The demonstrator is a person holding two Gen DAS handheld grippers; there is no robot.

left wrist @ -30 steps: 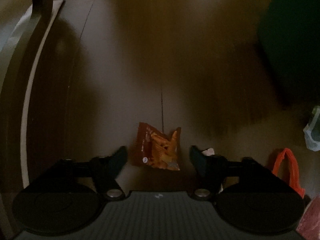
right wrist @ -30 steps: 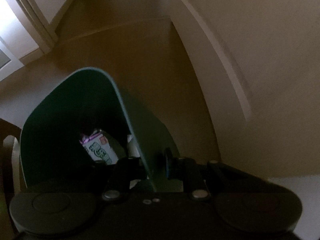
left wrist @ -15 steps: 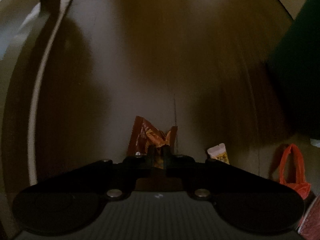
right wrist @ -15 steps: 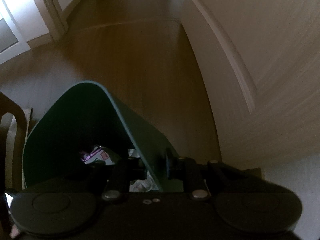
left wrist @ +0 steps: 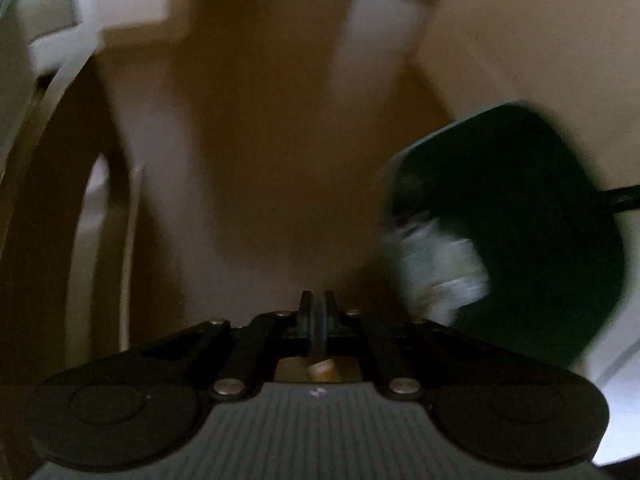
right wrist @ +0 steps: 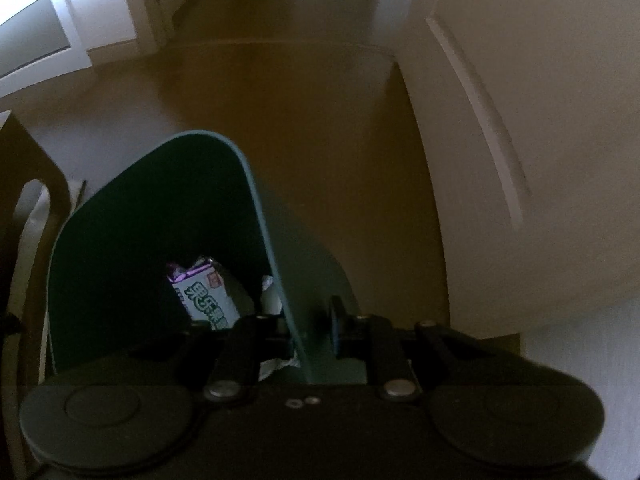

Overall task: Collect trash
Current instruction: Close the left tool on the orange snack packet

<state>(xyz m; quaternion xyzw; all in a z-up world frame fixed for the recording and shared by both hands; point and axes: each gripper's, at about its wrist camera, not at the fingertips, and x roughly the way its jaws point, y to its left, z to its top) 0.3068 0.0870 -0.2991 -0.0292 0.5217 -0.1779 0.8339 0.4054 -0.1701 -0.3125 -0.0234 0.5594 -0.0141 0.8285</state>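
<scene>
The left tool (left wrist: 317,307) is pinched shut on an orange wrapper (left wrist: 321,369), mostly hidden; the right tool (right wrist: 310,322) clamps the dark-green bin (right wrist: 280,280) wall, packets (right wrist: 204,294) inside, above the brown floor (right wrist: 320,128).

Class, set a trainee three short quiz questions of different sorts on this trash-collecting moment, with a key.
1. True or false: the right hand-held gripper clamps the wall of the green bin.
2. Which lies inside the bin? A) a printed wrapper B) a spoon C) a shoe
3. Fill in: the left hand-held gripper is ____ on a brownish scrap.

Key: 1 true; 2 A; 3 shut
</scene>
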